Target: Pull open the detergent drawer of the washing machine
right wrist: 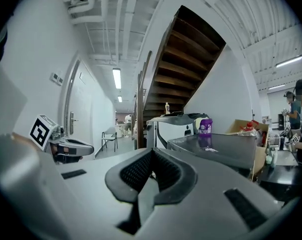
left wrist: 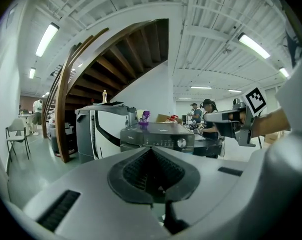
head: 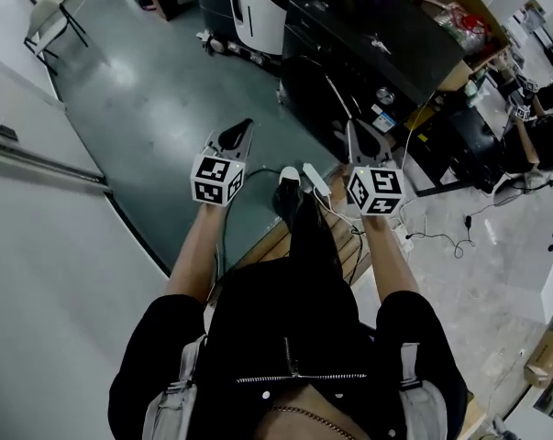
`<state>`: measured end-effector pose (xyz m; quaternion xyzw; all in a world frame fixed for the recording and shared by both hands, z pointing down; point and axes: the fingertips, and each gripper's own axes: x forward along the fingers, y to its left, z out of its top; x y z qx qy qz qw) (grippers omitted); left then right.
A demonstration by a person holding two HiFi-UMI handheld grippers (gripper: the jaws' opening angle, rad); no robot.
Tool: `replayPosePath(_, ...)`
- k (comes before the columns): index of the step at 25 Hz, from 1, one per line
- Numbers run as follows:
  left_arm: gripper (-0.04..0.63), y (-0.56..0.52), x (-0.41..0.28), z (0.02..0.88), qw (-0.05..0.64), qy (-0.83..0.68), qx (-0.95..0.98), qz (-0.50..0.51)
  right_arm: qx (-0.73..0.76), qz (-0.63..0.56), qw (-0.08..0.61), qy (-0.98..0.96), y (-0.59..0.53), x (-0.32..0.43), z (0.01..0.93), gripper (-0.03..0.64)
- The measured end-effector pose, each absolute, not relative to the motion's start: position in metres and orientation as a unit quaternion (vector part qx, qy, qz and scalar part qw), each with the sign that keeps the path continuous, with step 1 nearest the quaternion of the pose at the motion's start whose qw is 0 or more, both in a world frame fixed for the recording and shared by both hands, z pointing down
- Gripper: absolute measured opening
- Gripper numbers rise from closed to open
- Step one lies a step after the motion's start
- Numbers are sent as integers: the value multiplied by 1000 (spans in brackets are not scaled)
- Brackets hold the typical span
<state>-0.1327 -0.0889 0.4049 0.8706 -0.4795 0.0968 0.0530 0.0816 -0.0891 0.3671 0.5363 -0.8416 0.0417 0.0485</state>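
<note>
Where floor [head: 157, 90] ends, washing machine [head: 386, 49] edge ahead

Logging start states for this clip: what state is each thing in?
left tongs: shut, empty
right tongs: shut, empty
washing machine: detergent drawer looks flush, not pulled out
purple bottle: upright on the machine
chair: unfolded, unoccupied

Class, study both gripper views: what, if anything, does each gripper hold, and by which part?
Nothing is held. The left gripper and the right gripper both have their jaws closed together, empty, short of the dark grey washing machine.
</note>
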Motion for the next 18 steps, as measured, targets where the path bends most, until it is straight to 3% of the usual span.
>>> replayPosePath(18, 17, -237, -88, 478, 98, -450, 882, 97, 528, 84, 76, -842, -222, 82, 447, 6)
